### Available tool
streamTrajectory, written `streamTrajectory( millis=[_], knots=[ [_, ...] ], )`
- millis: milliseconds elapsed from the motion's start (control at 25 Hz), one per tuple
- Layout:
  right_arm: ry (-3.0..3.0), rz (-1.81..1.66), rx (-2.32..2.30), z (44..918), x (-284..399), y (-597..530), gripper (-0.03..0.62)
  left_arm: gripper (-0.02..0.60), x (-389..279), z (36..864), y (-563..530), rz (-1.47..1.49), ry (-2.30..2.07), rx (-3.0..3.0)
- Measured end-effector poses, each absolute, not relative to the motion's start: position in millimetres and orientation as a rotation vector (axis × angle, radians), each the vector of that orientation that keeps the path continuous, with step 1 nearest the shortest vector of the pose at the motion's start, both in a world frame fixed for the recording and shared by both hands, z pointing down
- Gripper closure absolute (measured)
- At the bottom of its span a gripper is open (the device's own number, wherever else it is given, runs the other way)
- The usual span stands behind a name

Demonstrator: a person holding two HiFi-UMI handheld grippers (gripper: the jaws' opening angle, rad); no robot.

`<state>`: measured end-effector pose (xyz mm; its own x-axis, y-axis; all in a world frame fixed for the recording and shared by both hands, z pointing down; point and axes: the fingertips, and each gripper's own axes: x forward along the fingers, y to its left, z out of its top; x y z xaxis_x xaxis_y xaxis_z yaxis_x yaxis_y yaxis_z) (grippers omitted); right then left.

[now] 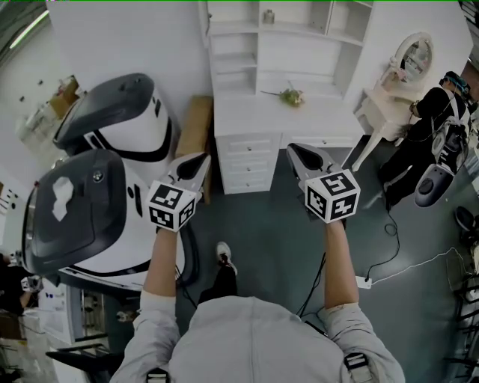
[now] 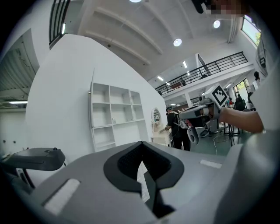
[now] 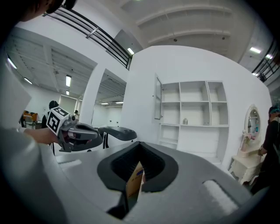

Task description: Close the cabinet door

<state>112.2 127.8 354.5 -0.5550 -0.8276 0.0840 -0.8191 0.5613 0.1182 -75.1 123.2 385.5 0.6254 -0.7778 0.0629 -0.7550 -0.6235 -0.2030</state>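
Note:
A white cabinet [image 1: 281, 112] with open shelves above and drawers below stands ahead of me. Its narrow upper door [image 1: 203, 22] hangs open at the shelves' left edge. That door shows edge-on in the right gripper view [image 3: 158, 98] and in the left gripper view [image 2: 92, 94]. My left gripper [image 1: 198, 161] and right gripper [image 1: 294, 152] are held level side by side, short of the drawers and touching nothing. Both sets of jaws are shut with nothing in them [image 2: 142, 164] [image 3: 140, 164]. A brown surface shows through the slit of the right jaws.
Two large white and dark grey machines [image 1: 112, 194] stand at my left. A wooden board [image 1: 193, 127] leans beside the cabinet. A flower sprig [image 1: 290, 96] lies on the counter. At the right are a dressing table with mirror [image 1: 404, 75], a person in black [image 1: 426, 127] and a floor power strip [image 1: 364, 282].

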Motion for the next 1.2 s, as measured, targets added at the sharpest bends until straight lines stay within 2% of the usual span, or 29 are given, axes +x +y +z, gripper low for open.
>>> streamTrajectory(
  millis=[480, 1200],
  knots=[
    [-2.637, -0.100, 1.445, 344, 87, -34, 0.591, 0.563, -84, 379, -44, -0.258, 1.199, -2.694],
    [-2.646, -0.105, 1.405, 321, 12, -203, 0.589, 0.563, -161, 371, -213, -0.206, 1.283, -2.712]
  ],
)
